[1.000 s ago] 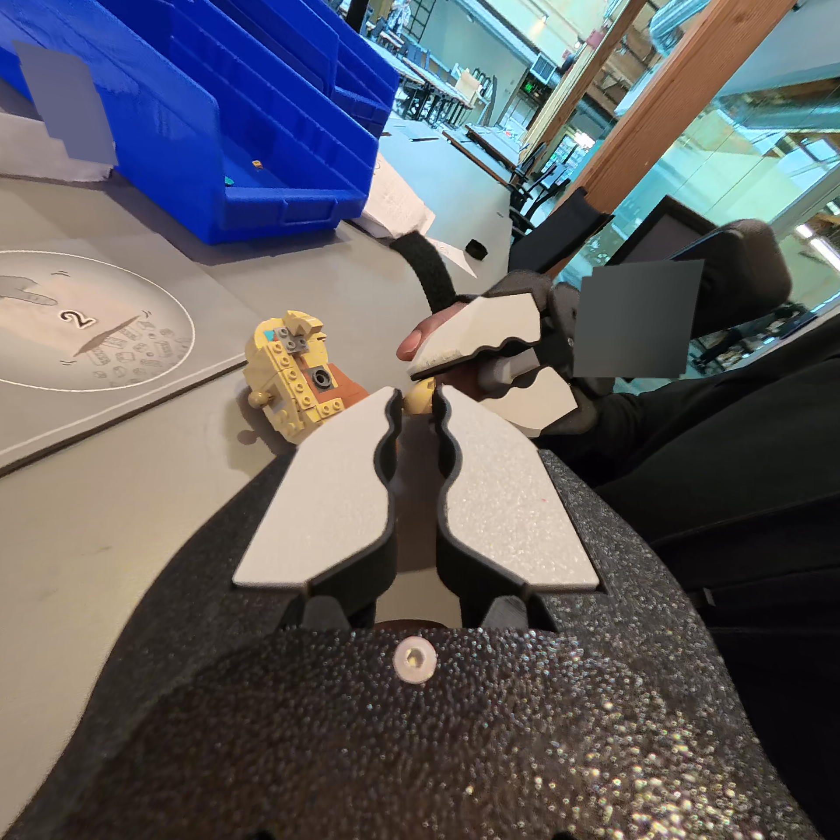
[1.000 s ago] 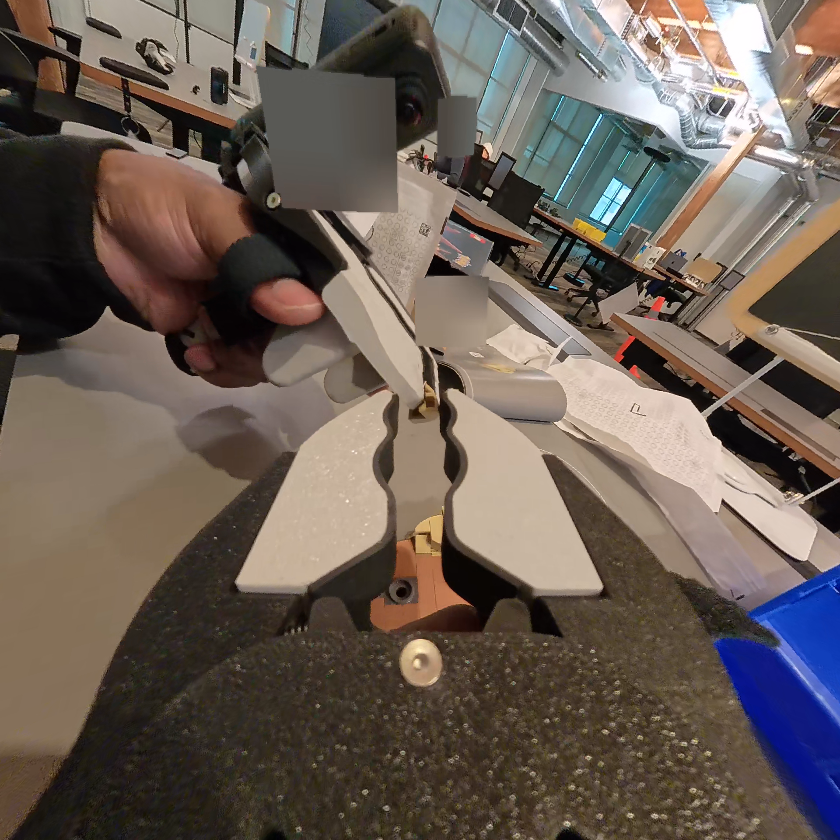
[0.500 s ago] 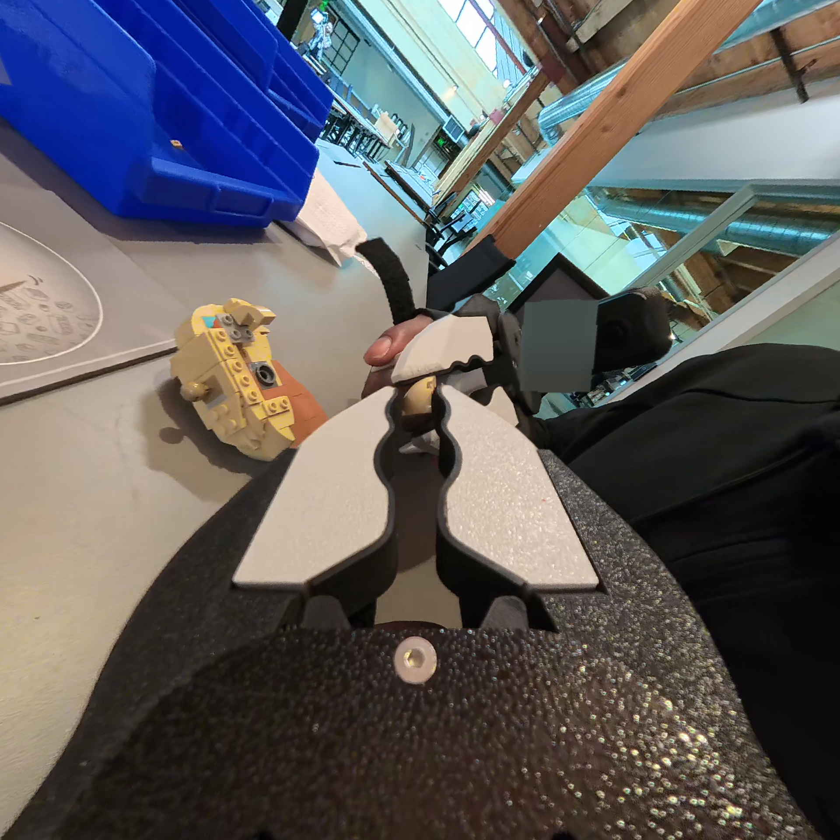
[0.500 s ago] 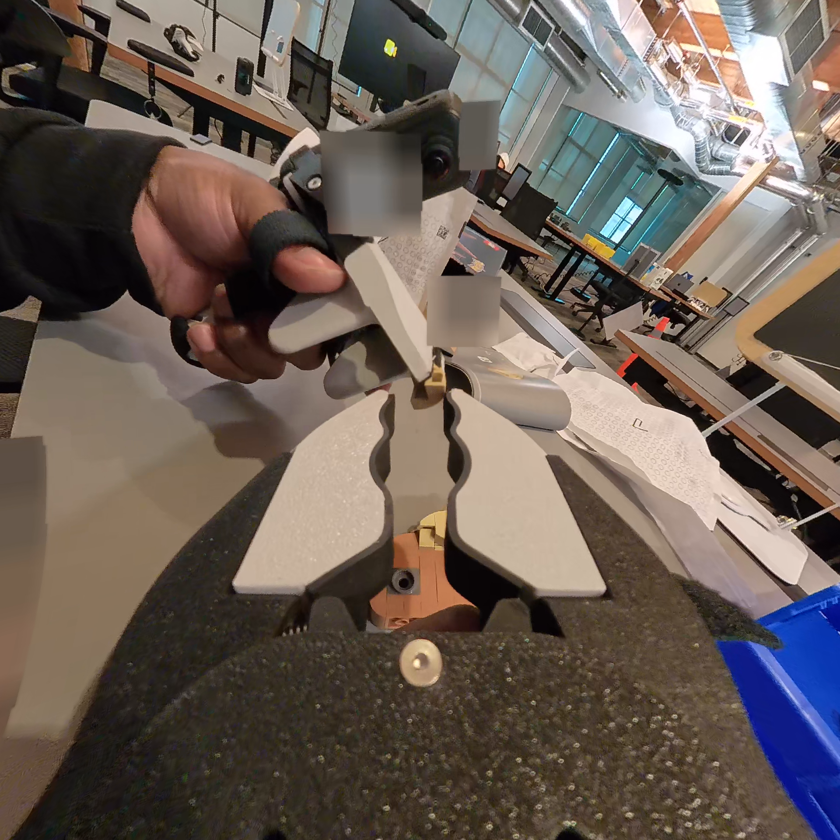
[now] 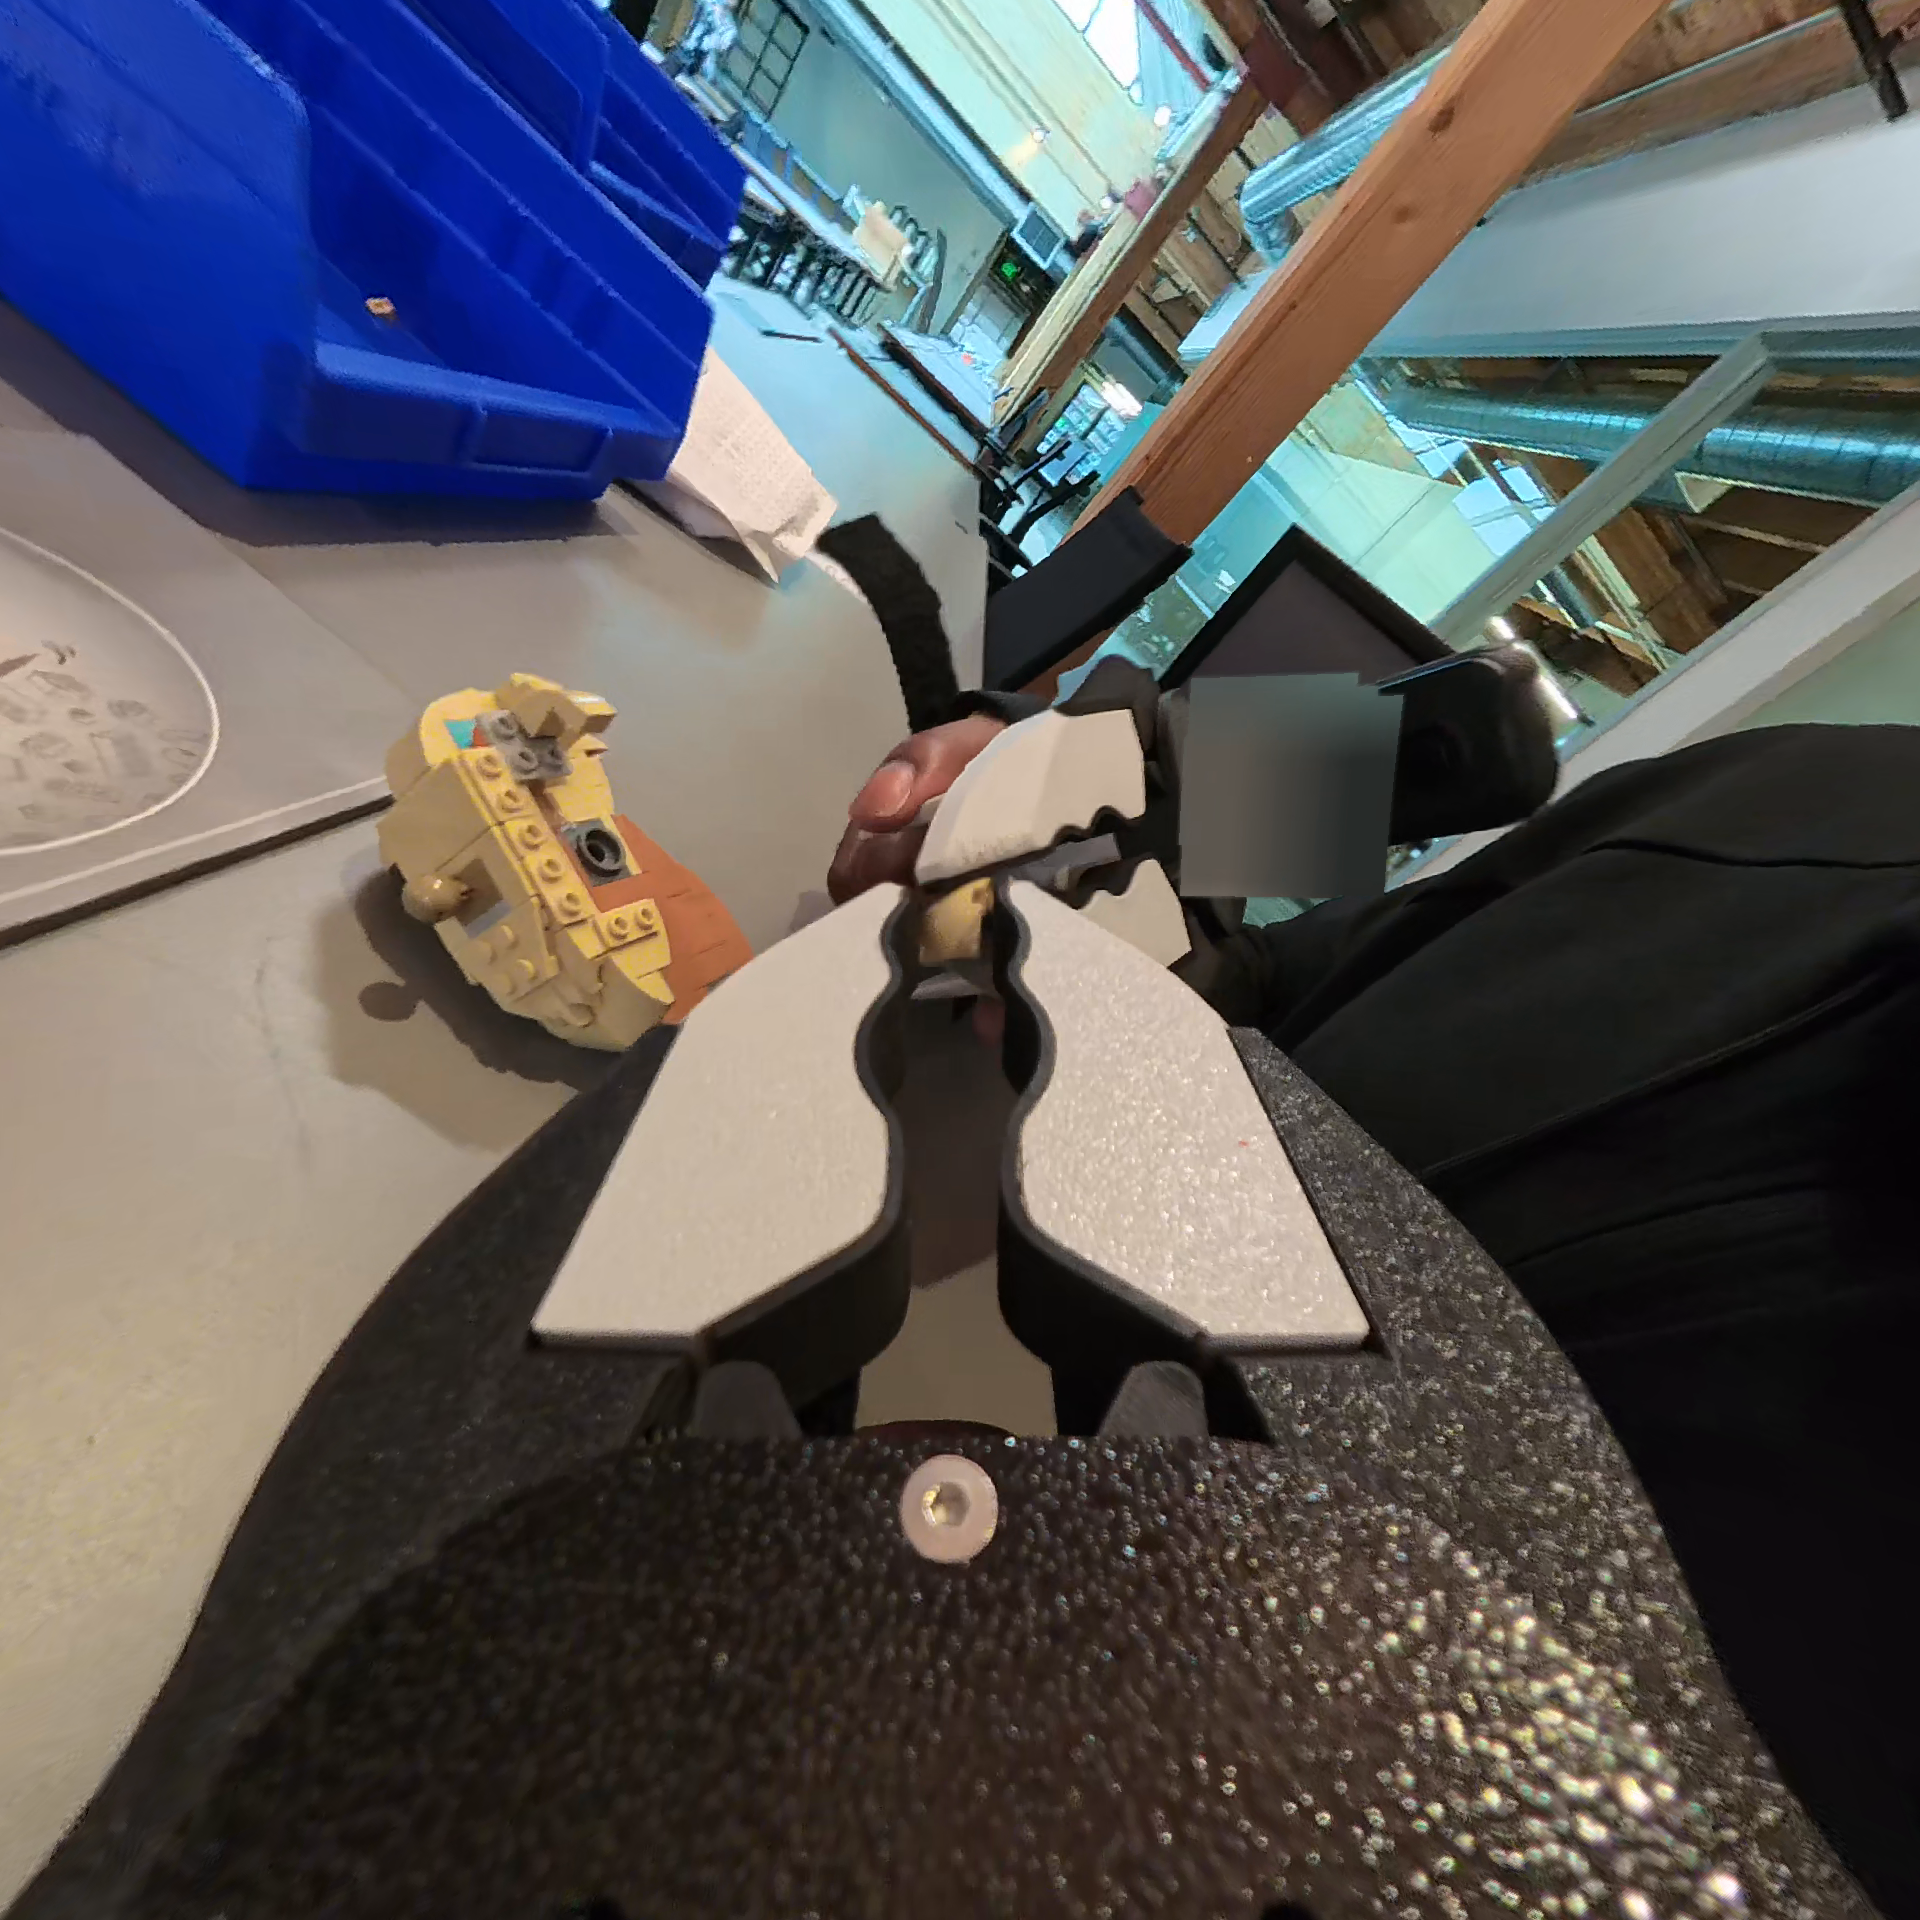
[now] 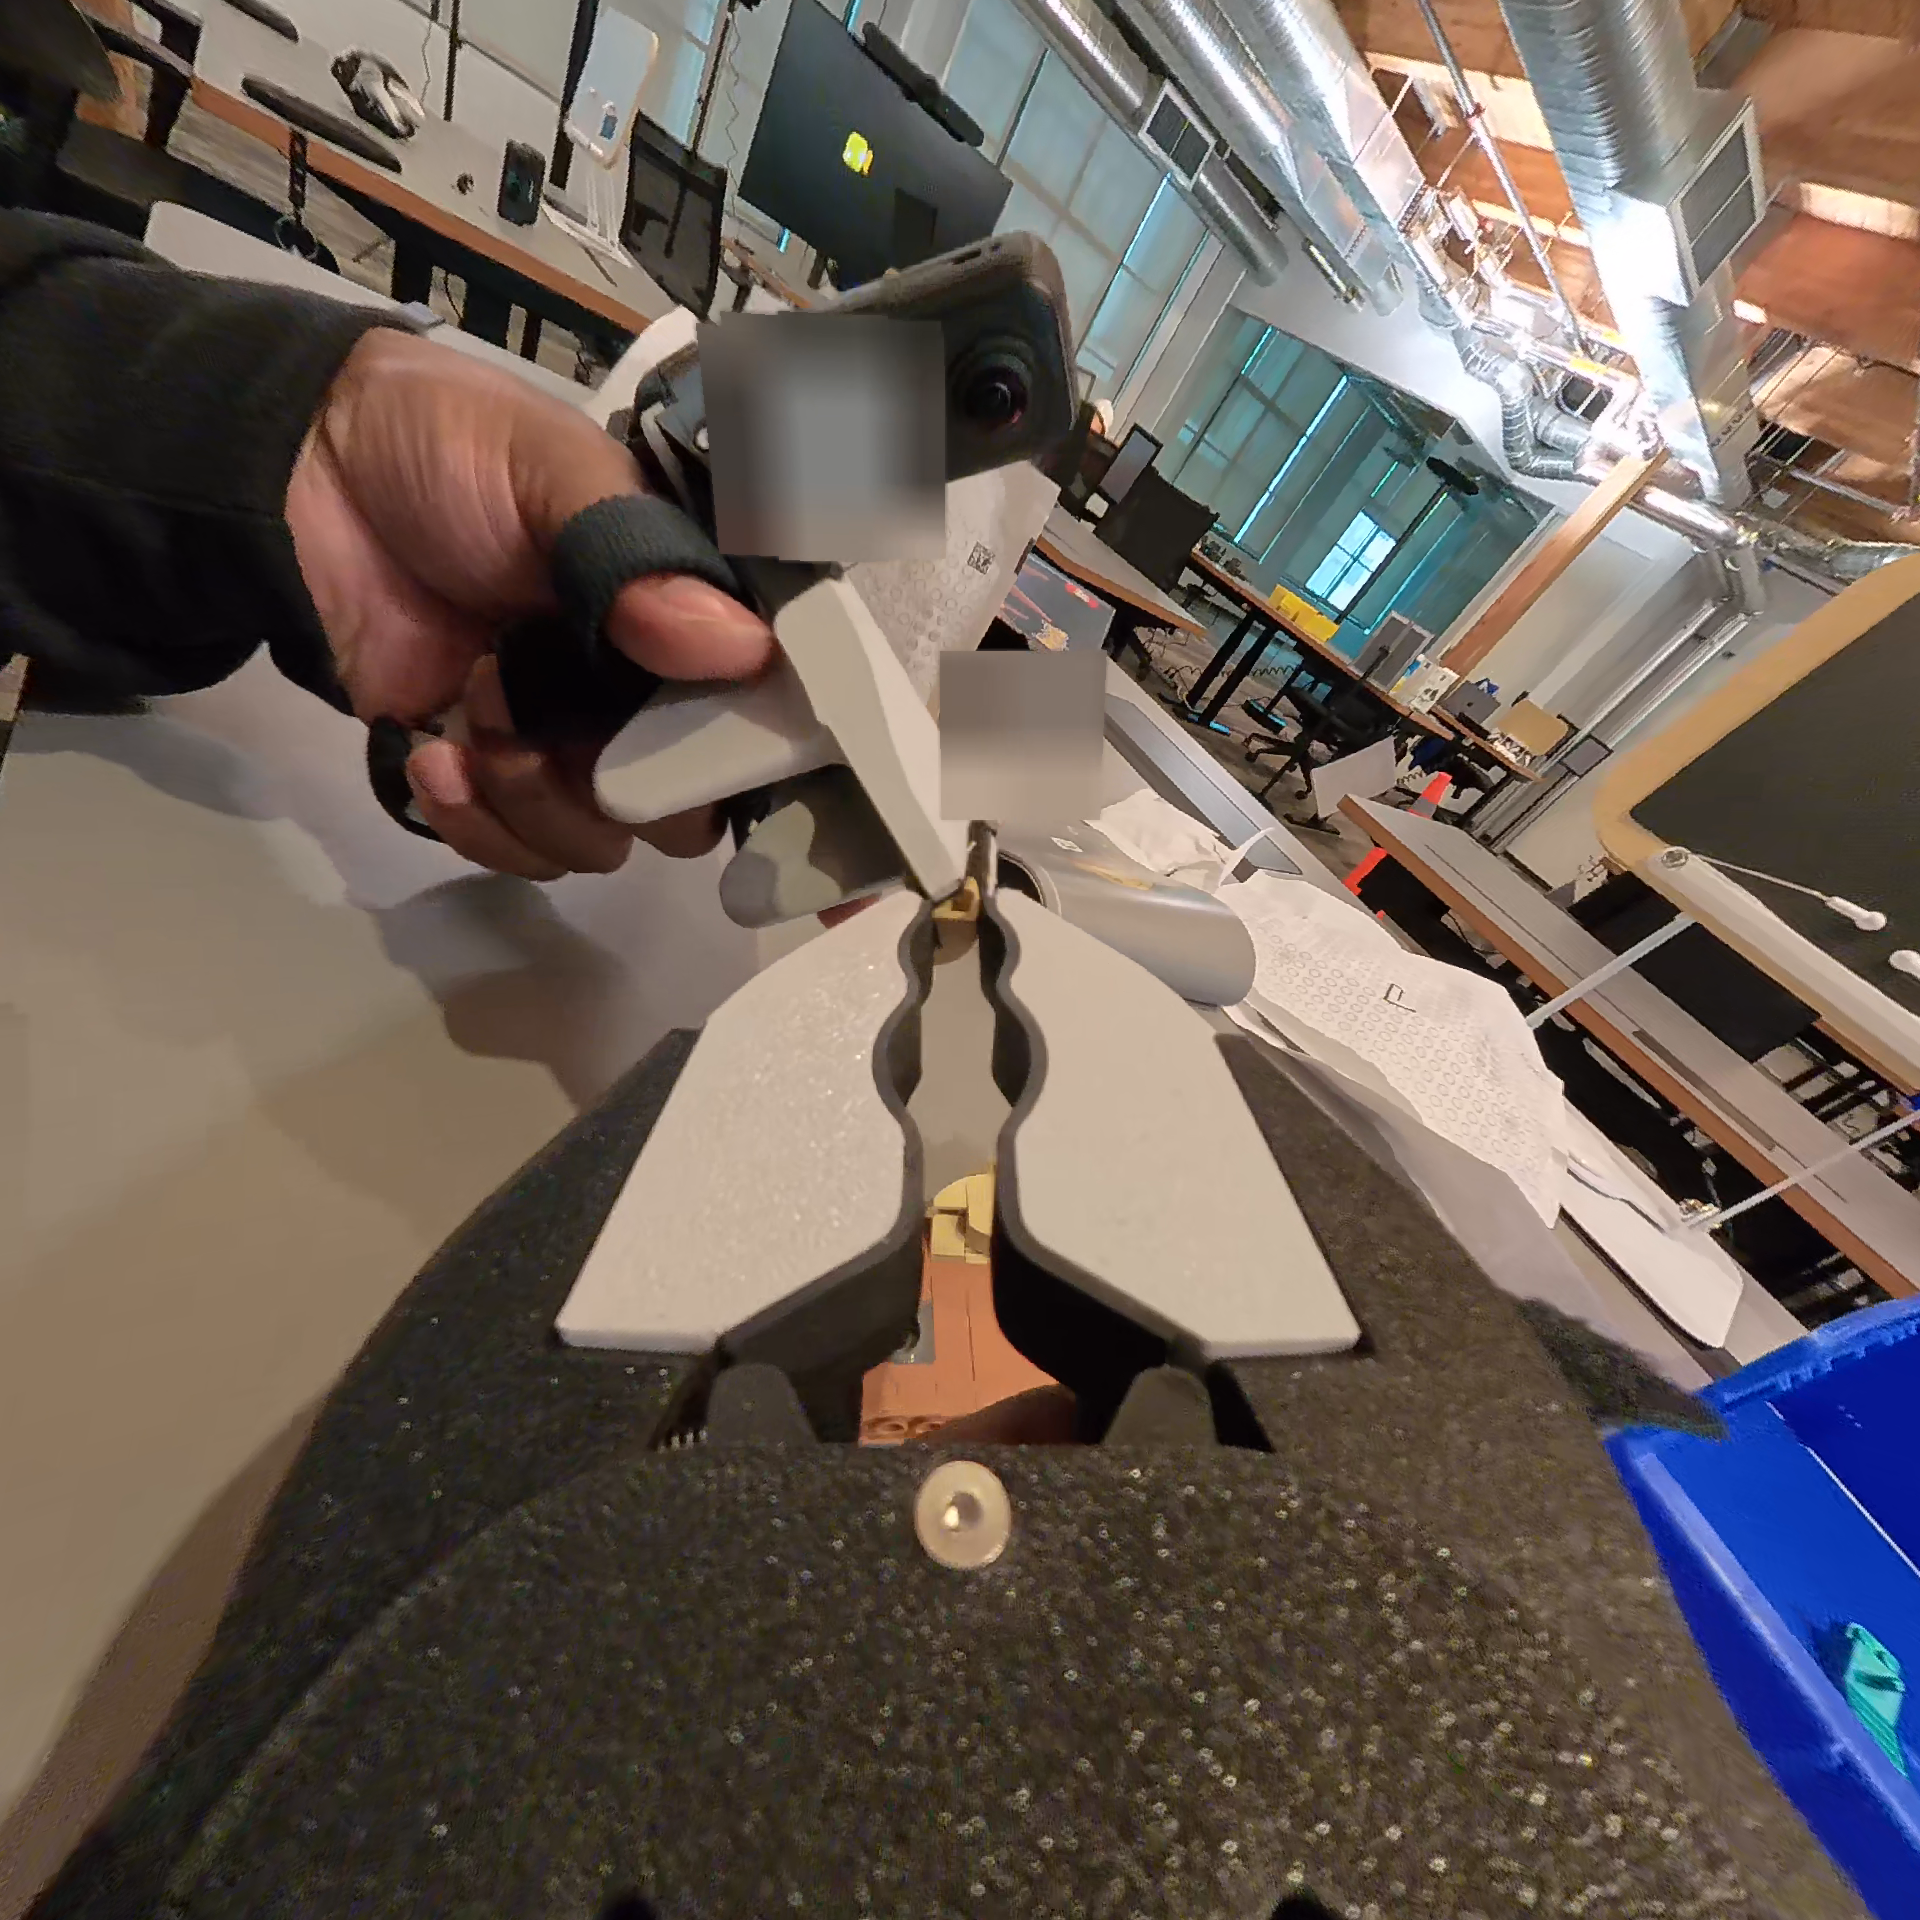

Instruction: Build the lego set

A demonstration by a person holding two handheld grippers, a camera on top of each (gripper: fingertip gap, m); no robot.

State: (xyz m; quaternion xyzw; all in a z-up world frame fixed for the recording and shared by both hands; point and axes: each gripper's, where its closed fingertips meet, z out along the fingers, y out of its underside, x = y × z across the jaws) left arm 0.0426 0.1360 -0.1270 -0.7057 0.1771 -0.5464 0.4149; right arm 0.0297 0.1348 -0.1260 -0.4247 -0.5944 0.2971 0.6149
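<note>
The small tan piece (image 5: 951, 923) is now pinched above the grey table (image 5: 187, 1195), beside the lying tan brick model (image 5: 520, 862), by both the narrow left gripper (image 5: 948, 914) and the right gripper (image 6: 956, 920), whose fingers have been narrowed onto it.

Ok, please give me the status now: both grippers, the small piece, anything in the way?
Both grippers meet at one small tan brick, fingertips closed on it. Brick model lies on the table, left of them. Nothing between.

Blue bins (image 5: 343, 260); printed mat (image 5: 125, 748); crumpled paper (image 6: 1392, 1049)
</note>
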